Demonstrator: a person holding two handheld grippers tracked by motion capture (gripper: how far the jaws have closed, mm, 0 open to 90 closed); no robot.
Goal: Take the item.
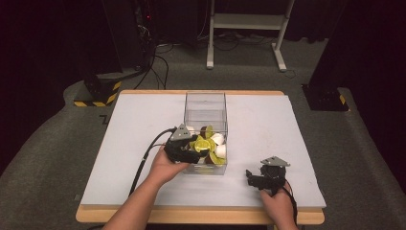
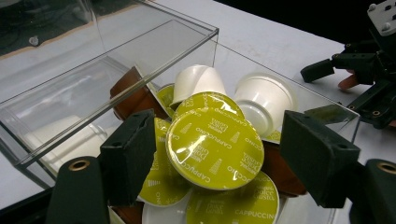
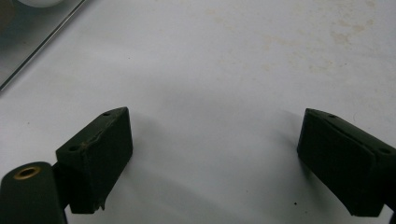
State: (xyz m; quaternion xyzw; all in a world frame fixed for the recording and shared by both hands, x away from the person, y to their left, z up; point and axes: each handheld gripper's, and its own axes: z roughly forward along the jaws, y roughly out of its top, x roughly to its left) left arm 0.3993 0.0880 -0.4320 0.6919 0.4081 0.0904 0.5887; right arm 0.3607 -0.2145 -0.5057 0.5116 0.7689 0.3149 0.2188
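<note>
A clear plastic box (image 1: 205, 109) stands mid-table with a pile of coffee capsules (image 1: 210, 143) at its near end. My left gripper (image 1: 197, 152) reaches in from the box's left front corner. In the left gripper view it (image 2: 219, 158) is open, with its jaws either side of a green-lidded capsule (image 2: 215, 147) marked Cappuccino. The left pad (image 2: 128, 156) sits close to the lid's rim and the right pad (image 2: 317, 156) stands apart. White capsules (image 2: 264, 100) and brown ones (image 2: 135, 98) lie around it. My right gripper (image 1: 251, 178) rests open on the table, with nothing between its jaws (image 3: 215, 158).
The white tabletop (image 1: 268, 124) is bare right of the box. The box's clear wall (image 2: 112, 70) rises close to the left jaw. A corner of the box (image 3: 32, 32) shows at the top left of the right gripper view. Cables and a white stand (image 1: 249, 24) lie beyond the table.
</note>
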